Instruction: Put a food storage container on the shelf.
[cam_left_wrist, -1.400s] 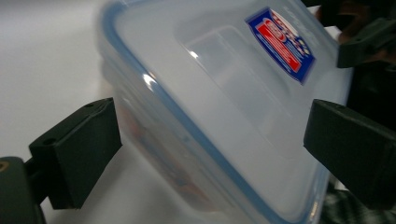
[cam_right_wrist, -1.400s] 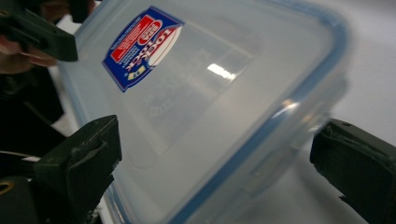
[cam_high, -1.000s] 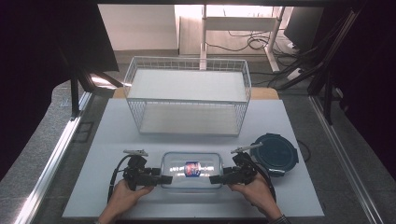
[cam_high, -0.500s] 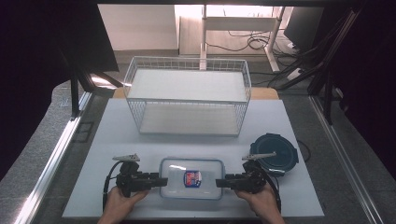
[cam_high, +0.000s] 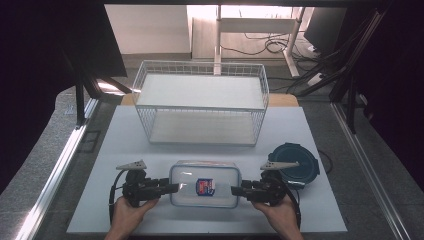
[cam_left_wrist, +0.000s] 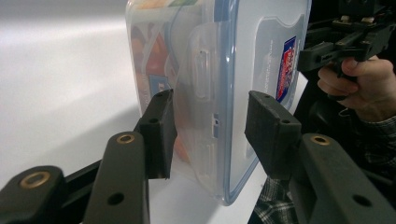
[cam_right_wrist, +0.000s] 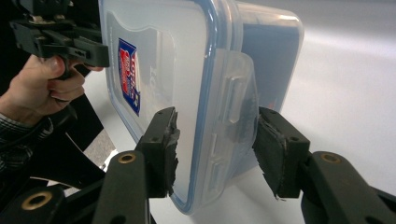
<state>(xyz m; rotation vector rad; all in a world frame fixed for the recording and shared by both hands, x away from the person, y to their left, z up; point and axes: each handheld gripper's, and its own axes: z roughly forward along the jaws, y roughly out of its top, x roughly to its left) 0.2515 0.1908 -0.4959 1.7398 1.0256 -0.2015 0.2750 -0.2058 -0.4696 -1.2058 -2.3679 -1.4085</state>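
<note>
**Both claws on the ends of the clear box**

I have a claw in each hand, and each one straddles an end of the clear plastic box (cam_high: 204, 184) that sits near my edge of the white tabletop (cam_high: 125, 145). My left claw (cam_high: 170, 188) comes in from the box's left end, my right claw (cam_high: 236, 190) from its right end, so the two point at each other with the box between them.

In the left gripper view the jaws of my left claw (cam_left_wrist: 208, 133) have just been closing, and the box's end latch (cam_left_wrist: 203, 79) and blue-edged lid rim stand between them. One pad looks to be against the box wall; at the other pad I see a narrow gap to the lid, so I cannot tell whether this grip is firm. In the right gripper view my right claw (cam_right_wrist: 215, 147) has also just been closing, with the flap latch (cam_right_wrist: 236, 105) at that end between its pads. One pad sits near the lid face, the other close to the flap; whether they press I cannot tell.

The box lies flat with its lid on, and a red and blue label (cam_high: 204, 186) shows on top. A round dark blue lid (cam_high: 300, 161) lies just beside my right hand (cam_high: 279, 216). A white wire basket (cam_high: 200, 102) stands farther back on the tabletop, well apart from the box.
</note>
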